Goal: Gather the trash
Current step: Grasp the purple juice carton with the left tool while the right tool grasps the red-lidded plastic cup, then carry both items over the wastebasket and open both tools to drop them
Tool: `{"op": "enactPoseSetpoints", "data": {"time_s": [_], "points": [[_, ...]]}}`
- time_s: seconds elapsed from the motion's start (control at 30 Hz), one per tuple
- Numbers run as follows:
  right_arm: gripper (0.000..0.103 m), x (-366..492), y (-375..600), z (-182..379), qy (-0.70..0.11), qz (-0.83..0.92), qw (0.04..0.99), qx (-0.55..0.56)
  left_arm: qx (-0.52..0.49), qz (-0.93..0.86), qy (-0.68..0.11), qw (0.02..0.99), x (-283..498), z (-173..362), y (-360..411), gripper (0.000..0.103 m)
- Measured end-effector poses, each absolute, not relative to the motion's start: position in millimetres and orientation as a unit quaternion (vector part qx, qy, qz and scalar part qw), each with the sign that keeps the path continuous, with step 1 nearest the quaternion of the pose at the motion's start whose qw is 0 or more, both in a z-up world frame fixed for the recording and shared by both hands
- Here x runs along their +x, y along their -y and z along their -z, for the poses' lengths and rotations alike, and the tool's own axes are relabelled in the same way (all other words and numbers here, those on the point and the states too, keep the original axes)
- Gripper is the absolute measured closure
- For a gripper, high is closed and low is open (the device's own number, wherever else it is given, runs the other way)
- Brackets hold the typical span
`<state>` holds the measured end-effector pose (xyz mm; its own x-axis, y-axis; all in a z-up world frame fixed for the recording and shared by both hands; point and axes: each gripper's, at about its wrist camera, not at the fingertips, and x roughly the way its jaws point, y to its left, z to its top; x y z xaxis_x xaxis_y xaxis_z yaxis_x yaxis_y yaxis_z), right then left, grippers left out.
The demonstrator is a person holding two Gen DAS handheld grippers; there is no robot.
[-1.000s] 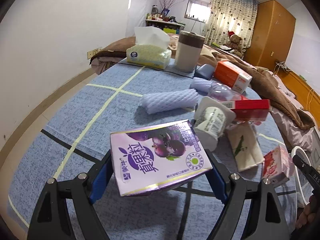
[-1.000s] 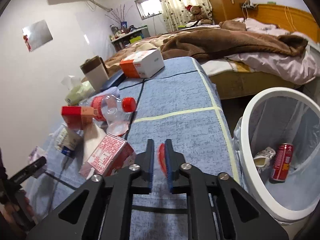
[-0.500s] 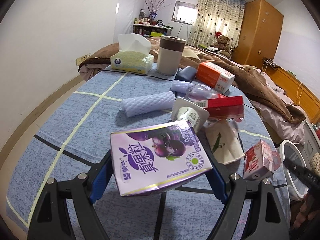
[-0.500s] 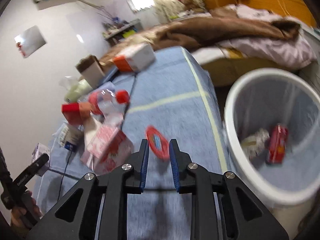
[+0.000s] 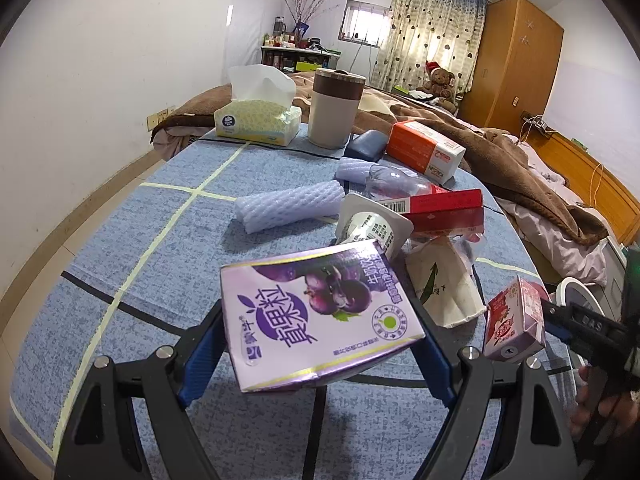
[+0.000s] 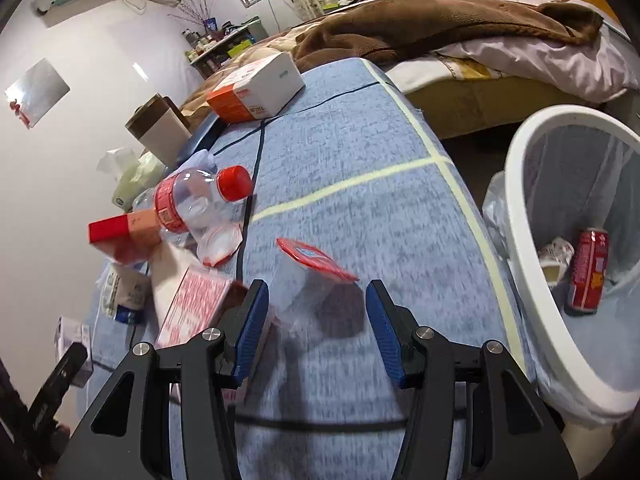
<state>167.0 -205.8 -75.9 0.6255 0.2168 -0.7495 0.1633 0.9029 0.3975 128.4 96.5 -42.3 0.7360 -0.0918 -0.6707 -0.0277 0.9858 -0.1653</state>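
Note:
My left gripper (image 5: 320, 344) is shut on a purple drink carton (image 5: 320, 312) and holds it above the blue tablecloth (image 5: 160, 216). My right gripper (image 6: 316, 332) is open; a clear cup with a red lid (image 6: 312, 268) lies on the cloth just ahead of its fingers, free of them. A pink-and-red carton (image 6: 192, 304) lies by the right gripper's left finger and also shows in the left wrist view (image 5: 512, 324). A white bin (image 6: 532, 264) stands at the table's right edge, holding a red can (image 6: 588, 272) and crumpled paper (image 6: 556, 256).
On the table lie a clear bottle with a red cap (image 6: 192, 200), a red box (image 5: 440, 208), a yogurt cup (image 5: 372, 228), a paper bag (image 5: 444, 284), foam netting (image 5: 288, 208), an orange-white box (image 5: 424, 152), a tissue box (image 5: 256, 120) and a beige canister (image 5: 336, 108). A bed (image 6: 480, 28) lies behind.
My right gripper has opened and let go of the red-lidded cup, which now lies on the cloth ahead of it. The left gripper still holds the purple carton, a little further back.

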Motion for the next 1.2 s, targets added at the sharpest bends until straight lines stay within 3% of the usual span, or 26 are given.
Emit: {"op": "enactPoseSetpoints", "data": {"time_s": [0.33,0.4,0.5,1.2], "points": [[0.051,189.2,187.9,75.1,-0.44,-0.035,0.885,0.151,-0.077,0.014,-0.368,0.927,131.9,43.5,-93.4,0.017],[0.058,191.1,186.3,75.7,-0.448,-0.041,0.882,0.144,-0.077,0.016,-0.368,0.927,132.1,42.7,-91.6,0.017],[0.058,187.1,185.8,74.3,-0.444,-0.044,0.884,0.141,-0.073,0.02,-0.365,0.928,131.1,39.3,-87.4,0.017],[0.058,109.3,250.3,-8.0,-0.324,-0.028,0.935,0.142,-0.023,0.139,-0.318,0.938,124.9,-15.3,12.6,0.017]]}}
